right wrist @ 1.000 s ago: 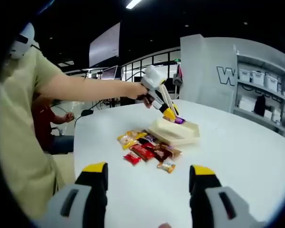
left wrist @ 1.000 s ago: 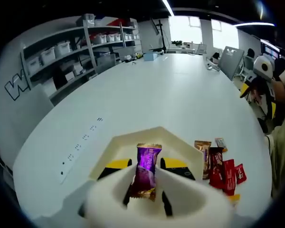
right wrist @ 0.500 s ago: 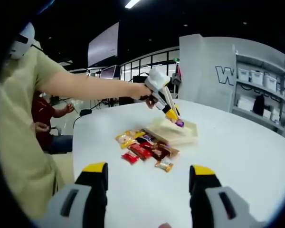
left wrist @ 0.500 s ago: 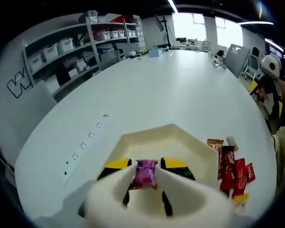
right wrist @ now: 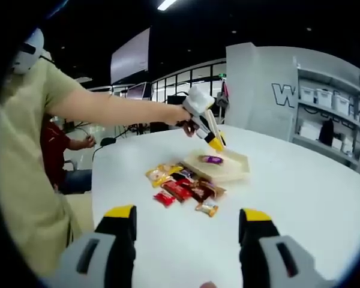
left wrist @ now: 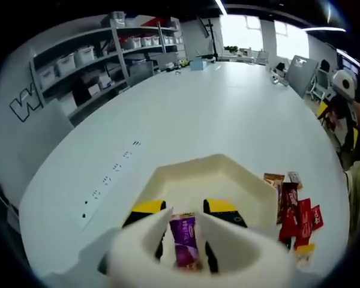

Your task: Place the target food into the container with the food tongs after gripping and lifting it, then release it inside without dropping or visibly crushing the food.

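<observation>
- In the right gripper view, the person's arm (right wrist: 108,111) reaches out level from the shoulder across the white table (right wrist: 312,192), sleeve at the upper arm, forearm bare.
- The hand (right wrist: 179,115) at the end of that arm grips the left gripper (right wrist: 215,143), which slants downward toward the container (right wrist: 219,167); its yellow tips hang just above the tray's far rim.
- The purple candy (right wrist: 211,159) lies flat inside the container, apart from those yellow tips.
- In the left gripper view, the white tongs (left wrist: 186,240) rise from the bottom edge, their two arms standing apart with a narrow gap, and the purple candy (left wrist: 185,241) shows in that gap, lying below on the container floor.
- I cannot tell from this view alone whether the tongs touch the wrapper; the right gripper view shows the candy lying free in the tray, so the tongs hold nothing.
- The cream container (left wrist: 252,195) sits directly under the tongs, its angled walls framing them.
- A cluster of wrapped snacks (right wrist: 183,189) lies on the table just beside the container, red, brown and yellow wrappers touching one another; the same snacks (left wrist: 294,210) show to the right of the tray in the left gripper view.
- The right gripper (right wrist: 186,231) hovers over bare tabletop, well apart from the snacks, its two yellow-tipped jaws spread wide with nothing between them.
</observation>
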`<state>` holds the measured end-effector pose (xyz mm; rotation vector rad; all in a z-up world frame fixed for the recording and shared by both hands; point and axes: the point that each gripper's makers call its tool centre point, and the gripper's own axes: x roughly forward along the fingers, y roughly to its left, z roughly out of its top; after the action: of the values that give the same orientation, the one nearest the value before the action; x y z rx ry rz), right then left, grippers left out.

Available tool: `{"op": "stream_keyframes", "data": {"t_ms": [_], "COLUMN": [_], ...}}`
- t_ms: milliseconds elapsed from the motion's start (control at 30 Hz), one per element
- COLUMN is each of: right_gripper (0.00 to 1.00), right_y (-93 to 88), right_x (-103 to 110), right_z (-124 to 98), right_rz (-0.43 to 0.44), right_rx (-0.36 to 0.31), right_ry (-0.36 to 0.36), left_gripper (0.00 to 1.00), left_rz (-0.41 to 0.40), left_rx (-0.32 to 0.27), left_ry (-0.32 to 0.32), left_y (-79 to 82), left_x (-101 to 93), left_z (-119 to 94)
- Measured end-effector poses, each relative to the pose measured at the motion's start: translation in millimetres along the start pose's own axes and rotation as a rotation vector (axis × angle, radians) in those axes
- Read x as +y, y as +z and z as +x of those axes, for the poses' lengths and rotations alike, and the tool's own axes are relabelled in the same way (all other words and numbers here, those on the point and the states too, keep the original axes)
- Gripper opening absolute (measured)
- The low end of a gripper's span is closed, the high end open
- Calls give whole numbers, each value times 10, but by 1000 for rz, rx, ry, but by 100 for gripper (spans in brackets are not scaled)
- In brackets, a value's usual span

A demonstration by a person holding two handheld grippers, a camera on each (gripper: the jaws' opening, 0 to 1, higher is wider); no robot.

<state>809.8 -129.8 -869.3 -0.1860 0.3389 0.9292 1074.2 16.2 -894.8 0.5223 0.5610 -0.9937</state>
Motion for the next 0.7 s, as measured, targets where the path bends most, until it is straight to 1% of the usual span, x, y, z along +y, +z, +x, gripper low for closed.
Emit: {"op": "stream_keyframes", "data": {"t_ms": [100,233,333,700], "right_gripper": [67,67,67,67], "right_y": [21,56,71,99], "right_x": [-1,13,28,80], "right_z": [11,19,20,12], "right_rz": [-2,-7,-10,-19], "right_rx": [-6,-15,-20,-24], "right_ry": [2,6,10,17], "left_gripper": [24,24,24,24], "left_rz": [-1,5,-7,-1], "left_rx": [-9,-14,-34,-87], "left_ry": [1,6,12,31], "left_y": [26,52,88,179], "left_x": [-40,-48,-69,-217], "left_z": [-47,-102,-168,-395]}}
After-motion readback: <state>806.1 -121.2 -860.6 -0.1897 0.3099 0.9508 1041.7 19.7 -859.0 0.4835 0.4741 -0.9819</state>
